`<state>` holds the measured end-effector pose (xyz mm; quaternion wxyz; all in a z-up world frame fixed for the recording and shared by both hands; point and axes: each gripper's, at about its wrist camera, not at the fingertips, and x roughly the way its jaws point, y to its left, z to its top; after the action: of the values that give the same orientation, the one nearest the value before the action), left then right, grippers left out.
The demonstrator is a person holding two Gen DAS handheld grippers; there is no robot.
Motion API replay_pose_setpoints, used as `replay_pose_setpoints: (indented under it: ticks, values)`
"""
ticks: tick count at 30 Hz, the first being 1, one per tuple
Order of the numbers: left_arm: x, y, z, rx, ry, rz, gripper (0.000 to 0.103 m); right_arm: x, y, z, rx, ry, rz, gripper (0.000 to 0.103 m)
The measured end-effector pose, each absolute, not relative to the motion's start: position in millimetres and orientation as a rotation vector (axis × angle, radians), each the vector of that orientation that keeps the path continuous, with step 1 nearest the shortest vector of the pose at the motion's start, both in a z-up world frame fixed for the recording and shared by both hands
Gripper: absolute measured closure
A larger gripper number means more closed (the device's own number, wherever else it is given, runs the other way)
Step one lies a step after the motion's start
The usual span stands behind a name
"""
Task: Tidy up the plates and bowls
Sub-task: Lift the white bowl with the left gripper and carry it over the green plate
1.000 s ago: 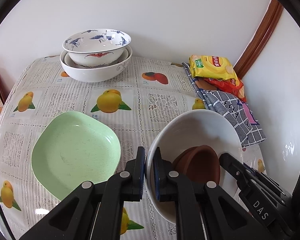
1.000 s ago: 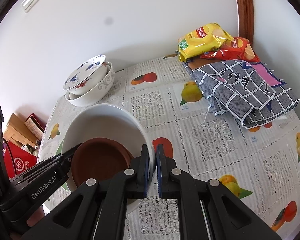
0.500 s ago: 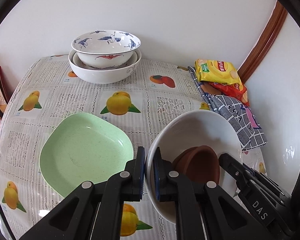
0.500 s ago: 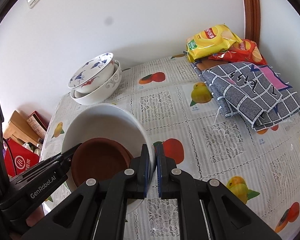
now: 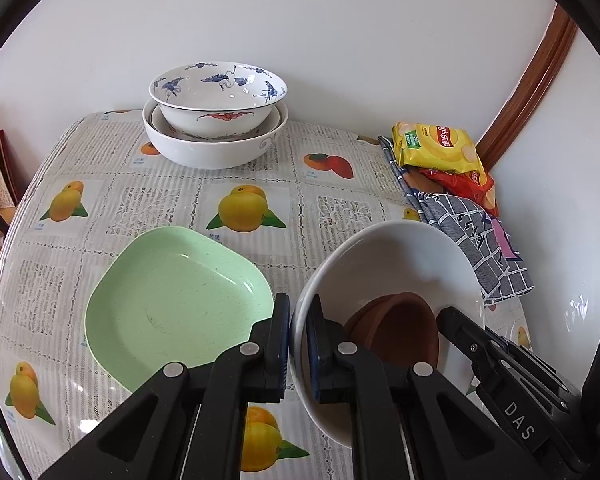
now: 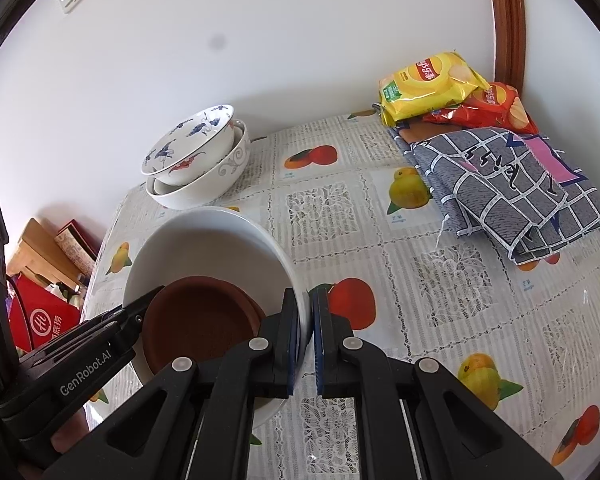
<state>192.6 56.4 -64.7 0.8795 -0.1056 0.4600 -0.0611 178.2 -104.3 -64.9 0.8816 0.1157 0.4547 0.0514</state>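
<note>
I hold a large white bowl (image 5: 400, 256) between both grippers, above the fruit-print tablecloth. My left gripper (image 5: 299, 306) is shut on its left rim. My right gripper (image 6: 305, 302) is shut on the opposite rim of the white bowl (image 6: 204, 236). Small brown bowls (image 5: 400, 332) lie nested inside it, tilted. Just left of the held bowl a pale green plate (image 5: 172, 304) rests on the table. At the back, a blue crane-patterned bowl (image 5: 220, 96) sits inside a bigger white bowl (image 5: 216, 152).
Yellow and red chip bags (image 6: 432, 80) and a folded grey checked cloth (image 6: 508, 188) fill the back right corner by the wall. The table's left edge (image 6: 104, 240) drops off to a red box (image 6: 44, 320) and wooden items below.
Both grippers and the white bowl have drifted slightly left, so the green plate, stacked bowls and chip bags sit further right in both views. The grip is unchanged.
</note>
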Motion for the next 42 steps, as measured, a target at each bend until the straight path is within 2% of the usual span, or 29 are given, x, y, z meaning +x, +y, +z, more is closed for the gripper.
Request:
replay_pose_setpoints:
  ticks: [22, 42]
  values:
    - [190, 61, -60, -0.224, 0.950, -0.114, 0.095, 180, -97, -62, 0.248, 0.943, 0.122, 0.096]
    - [185, 106, -65, -0.283, 0.946, -0.058, 0.095, 187, -56, -64, 0.217, 0.958, 0.183, 0.095]
